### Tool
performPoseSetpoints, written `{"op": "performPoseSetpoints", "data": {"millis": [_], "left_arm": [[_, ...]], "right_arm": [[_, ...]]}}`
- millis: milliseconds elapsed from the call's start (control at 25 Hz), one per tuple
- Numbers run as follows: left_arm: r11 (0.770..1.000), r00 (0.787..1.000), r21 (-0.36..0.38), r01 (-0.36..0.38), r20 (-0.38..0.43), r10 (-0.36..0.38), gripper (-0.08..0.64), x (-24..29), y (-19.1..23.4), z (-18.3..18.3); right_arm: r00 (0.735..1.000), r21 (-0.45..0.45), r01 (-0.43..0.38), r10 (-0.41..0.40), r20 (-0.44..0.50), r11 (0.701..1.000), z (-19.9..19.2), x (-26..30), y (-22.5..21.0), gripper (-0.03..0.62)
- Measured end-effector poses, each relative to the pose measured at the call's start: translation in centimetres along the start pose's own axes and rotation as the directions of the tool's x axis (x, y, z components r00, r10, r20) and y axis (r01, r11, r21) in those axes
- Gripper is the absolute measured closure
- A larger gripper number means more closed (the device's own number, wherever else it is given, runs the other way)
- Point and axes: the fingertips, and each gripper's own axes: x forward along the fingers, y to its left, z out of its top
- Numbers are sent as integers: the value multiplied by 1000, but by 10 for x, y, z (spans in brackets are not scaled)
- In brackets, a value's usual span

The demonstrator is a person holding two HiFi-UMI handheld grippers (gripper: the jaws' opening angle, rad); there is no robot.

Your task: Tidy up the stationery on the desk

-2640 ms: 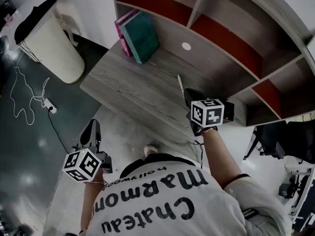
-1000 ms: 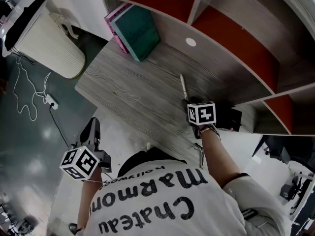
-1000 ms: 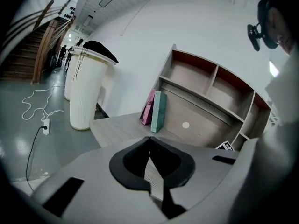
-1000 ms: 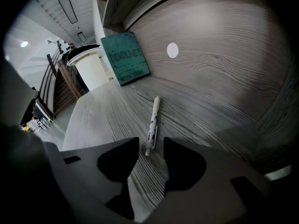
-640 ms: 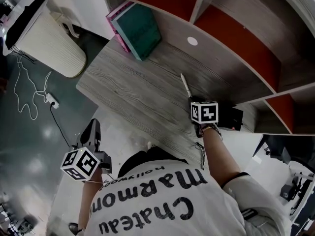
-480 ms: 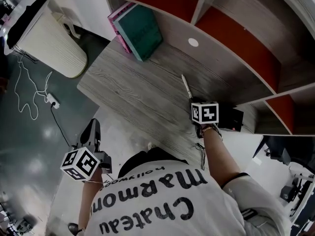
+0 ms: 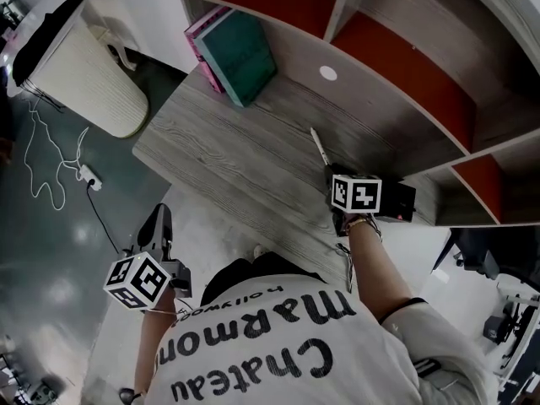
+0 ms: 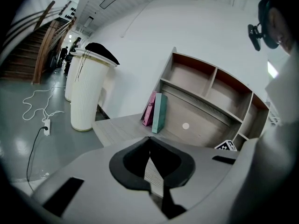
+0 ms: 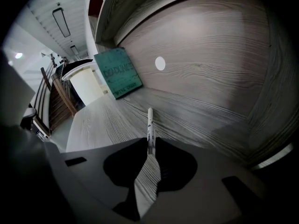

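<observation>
Right tool (image 7: 331, 170) is clamped on the near end of the pen (image 7: 318, 146). Its jaws have just been closing, and in the right gripper view the two tips sit tight against the white barrel with the pen (image 9: 149, 124) between them. That view's tool point (image 9: 149, 146) is right at the pinch.

The pen's long axis runs straight on from the tool. Its free end points away from me toward the back panel of the shelf unit (image 7: 396, 74), landing between the teal book (image 7: 243, 53) and the round white cap (image 7: 328, 73). From the head view it slants up and a little left across the bench (image 7: 219, 150), low along the wood grain. I cannot tell whether the far tip touches the surface.

Left tool (image 7: 159, 213) hangs off the front edge of the bench, over the floor, well apart from the pen. In the left gripper view its jaws (image 8: 150, 139) meet at the tips with nothing between them.

Count: one pen; two books, the teal one and a pink book (image 7: 202, 34) leaning together at the bench's far left corner; one white ribbed bin (image 7: 84, 74) on the floor beside the bench.
</observation>
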Motion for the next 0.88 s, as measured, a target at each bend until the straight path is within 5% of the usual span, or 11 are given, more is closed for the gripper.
{"op": "performPoseSetpoints", "data": {"millis": [480, 880], "left_arm": [[995, 995, 37, 95, -2, -95, 545, -2, -10, 10], [969, 972, 79, 235, -31, -234, 545, -9, -13, 31]], "right_arm": [[993, 50, 22, -28, 112, 998, 13, -44, 7, 529], [977, 148, 59, -88, 195, 987, 0, -108, 31, 529]]}}
